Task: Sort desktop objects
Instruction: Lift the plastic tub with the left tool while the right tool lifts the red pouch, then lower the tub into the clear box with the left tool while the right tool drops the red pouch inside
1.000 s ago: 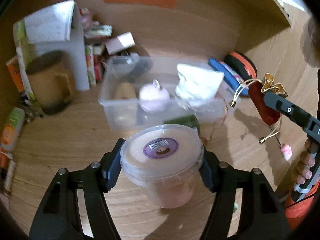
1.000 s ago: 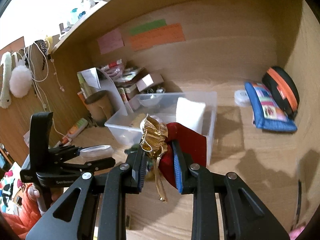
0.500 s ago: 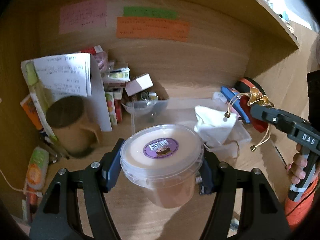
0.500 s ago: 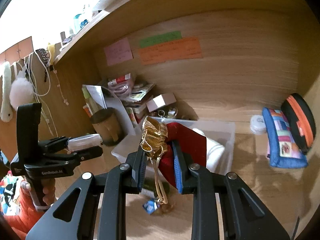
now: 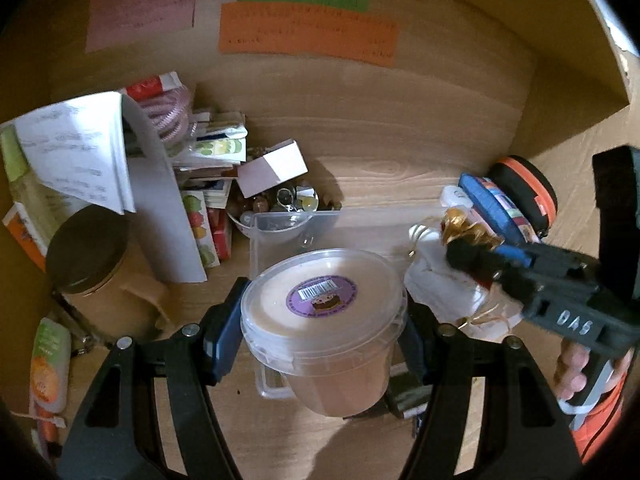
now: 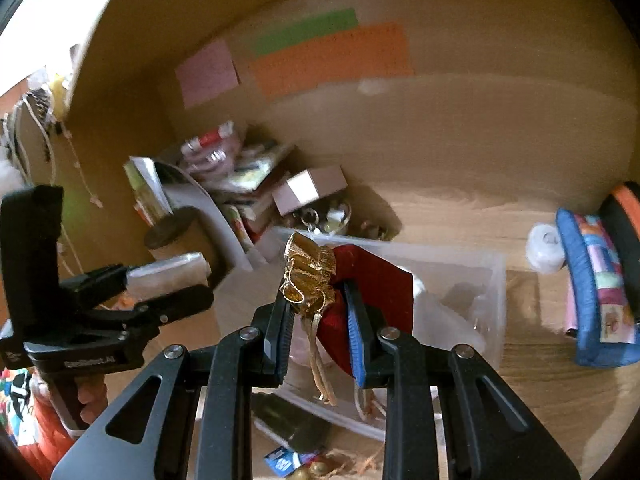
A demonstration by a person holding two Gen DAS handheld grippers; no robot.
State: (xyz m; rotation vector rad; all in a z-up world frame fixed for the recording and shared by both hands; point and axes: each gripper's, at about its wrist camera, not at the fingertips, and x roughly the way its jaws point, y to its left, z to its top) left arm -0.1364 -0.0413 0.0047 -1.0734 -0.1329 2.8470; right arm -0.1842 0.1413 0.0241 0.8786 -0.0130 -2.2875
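Observation:
My left gripper (image 5: 322,332) is shut on a clear round tub with a purple-stickered lid (image 5: 324,316), held above the near end of a clear plastic bin (image 5: 296,224). My right gripper (image 6: 320,312) is shut on a red drawstring pouch with a gold top (image 6: 368,280), held over the same bin (image 6: 472,280). In the left wrist view the right gripper (image 5: 472,256) is at the right, over white items in the bin. In the right wrist view the left gripper (image 6: 168,280) with the tub is at the left.
A brown mug (image 5: 92,272), papers (image 5: 80,160), small boxes (image 5: 272,168) and a bowl of trinkets (image 5: 280,204) crowd the back left corner. A blue pouch (image 6: 596,292) and an orange-black case (image 5: 528,188) lie at the right. Small items (image 6: 296,460) lie on the desk before the bin.
Both grippers have moved forward toward the bin with their loads still held. The right gripper now sits over the bin, closer to the left one.

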